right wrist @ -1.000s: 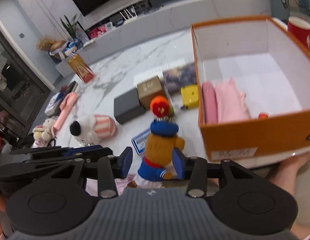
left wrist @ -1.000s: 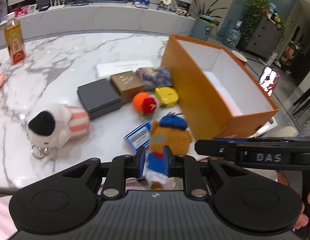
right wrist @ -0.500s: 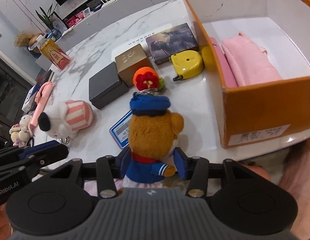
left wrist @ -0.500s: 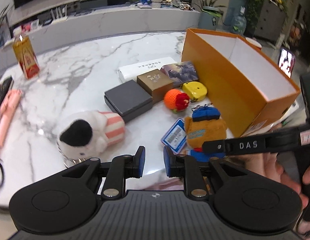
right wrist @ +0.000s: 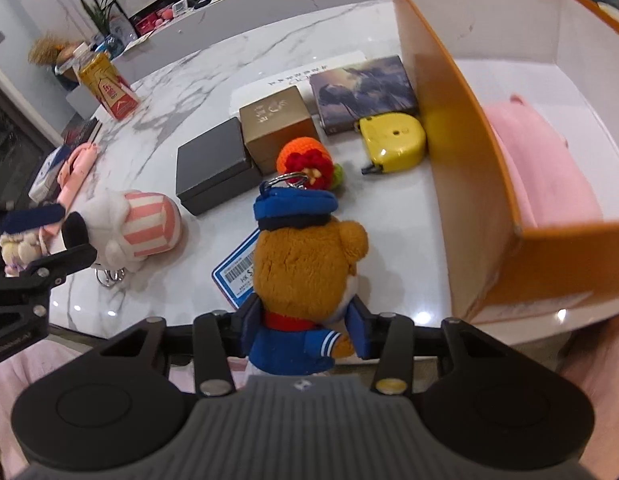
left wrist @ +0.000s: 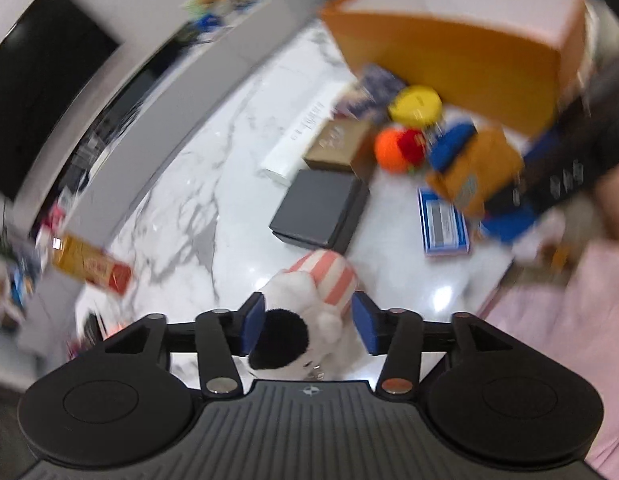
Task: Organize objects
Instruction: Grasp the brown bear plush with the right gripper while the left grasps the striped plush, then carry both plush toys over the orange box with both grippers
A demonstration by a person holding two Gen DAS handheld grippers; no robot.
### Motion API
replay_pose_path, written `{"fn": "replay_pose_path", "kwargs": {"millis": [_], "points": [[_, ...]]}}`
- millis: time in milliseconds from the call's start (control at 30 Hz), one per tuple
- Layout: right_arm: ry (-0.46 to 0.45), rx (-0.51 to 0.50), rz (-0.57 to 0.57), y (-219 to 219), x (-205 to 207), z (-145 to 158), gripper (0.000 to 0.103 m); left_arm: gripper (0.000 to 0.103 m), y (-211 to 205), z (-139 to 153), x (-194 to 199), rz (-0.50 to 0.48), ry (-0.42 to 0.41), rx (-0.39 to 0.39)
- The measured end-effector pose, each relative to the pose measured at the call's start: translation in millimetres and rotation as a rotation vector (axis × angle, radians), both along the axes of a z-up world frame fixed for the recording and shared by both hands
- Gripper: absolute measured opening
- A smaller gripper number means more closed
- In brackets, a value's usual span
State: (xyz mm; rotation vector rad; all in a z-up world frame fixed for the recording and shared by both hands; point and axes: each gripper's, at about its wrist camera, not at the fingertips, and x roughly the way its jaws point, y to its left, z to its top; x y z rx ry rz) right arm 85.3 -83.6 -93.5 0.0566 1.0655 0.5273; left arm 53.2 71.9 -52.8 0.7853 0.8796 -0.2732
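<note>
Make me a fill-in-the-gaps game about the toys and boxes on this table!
1. The right gripper is closed on a brown teddy bear wearing a ______ hat.
2. The big box with pink cloth inside is ______ outside.
3. The left gripper, its jaws opening, has the black-nosed ______ plush between its fingers.
4. The tape measure is ______.

Missing words: blue; orange; white; yellow

A: What's unclear?
B: Left view is smeared; the orange box (left wrist: 461, 60) blurs. The bear (right wrist: 305, 272) covers most of the card (right wrist: 235, 276)
A: Cut off?
B: Box's right side runs out of frame
</note>
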Motion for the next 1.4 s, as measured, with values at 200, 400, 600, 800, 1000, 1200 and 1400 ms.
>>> {"fn": "replay_pose_path", "kwargs": {"millis": [200,400,600,800,1000,1200,1400], "points": [[0.025,0.017,0.005,-2,8,-2,0.051,0.067,8,-25,18,-0.096,0.084,0.148],[0.043,0.027,0.009,-3,10,-3,0.051,0.076,3,-40,27,-0.206,0.123,0.245],[0.067,0.039,0.015,-5,14,-4,0.051,0.075,1,-53,38,-0.209,0.139,0.333],[0.058,0.033,0.025,-4,13,-4,0.049,0.073,3,-54,53,-0.117,0.151,0.297],[0.057,0.036,0.048,-6,6,1,0.047,0.064,13,-37,60,0.063,0.146,0.145],[0.019,0.053,0.078,-15,-6,16,0.046,0.062,47,1,53,0.34,0.128,-0.239],[0.0,0.105,0.095,-23,-8,34,0.046,0.062,64,37,24,0.547,0.084,-0.638]]}}
